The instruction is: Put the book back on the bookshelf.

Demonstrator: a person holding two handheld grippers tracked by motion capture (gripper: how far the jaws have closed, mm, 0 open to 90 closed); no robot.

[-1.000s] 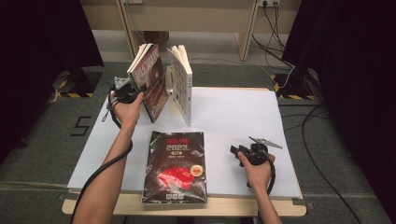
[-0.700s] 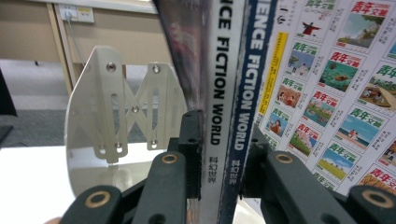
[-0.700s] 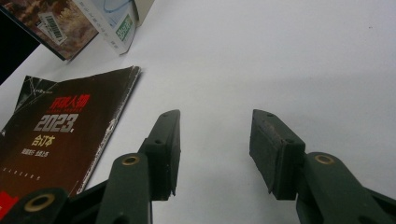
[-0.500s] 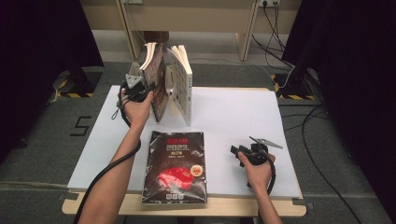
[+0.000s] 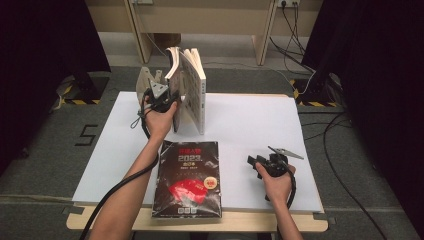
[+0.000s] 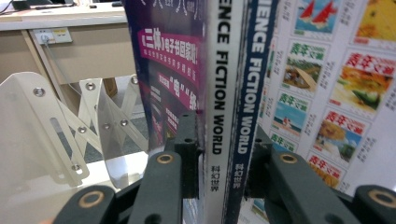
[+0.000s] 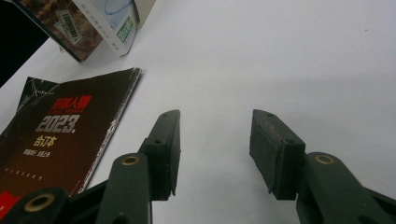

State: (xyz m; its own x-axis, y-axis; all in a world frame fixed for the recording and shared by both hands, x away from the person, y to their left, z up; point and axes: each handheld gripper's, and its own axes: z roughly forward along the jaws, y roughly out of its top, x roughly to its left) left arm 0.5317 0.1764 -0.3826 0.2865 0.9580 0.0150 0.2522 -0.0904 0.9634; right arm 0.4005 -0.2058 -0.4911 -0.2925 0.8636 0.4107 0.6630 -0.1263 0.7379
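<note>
White tabletop carried a black magazine lying flat near its front edge. Farther back, upright magazines stood beside a pale folding bookend, their spines clamped by the left gripper. Well apart, the right gripper rested wide open, holding nothing.

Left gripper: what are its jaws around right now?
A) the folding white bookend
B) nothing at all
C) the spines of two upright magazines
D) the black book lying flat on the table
C. In the left gripper view the left gripper has a jaw on each side of the two upright magazines, pads against their covers.
</note>
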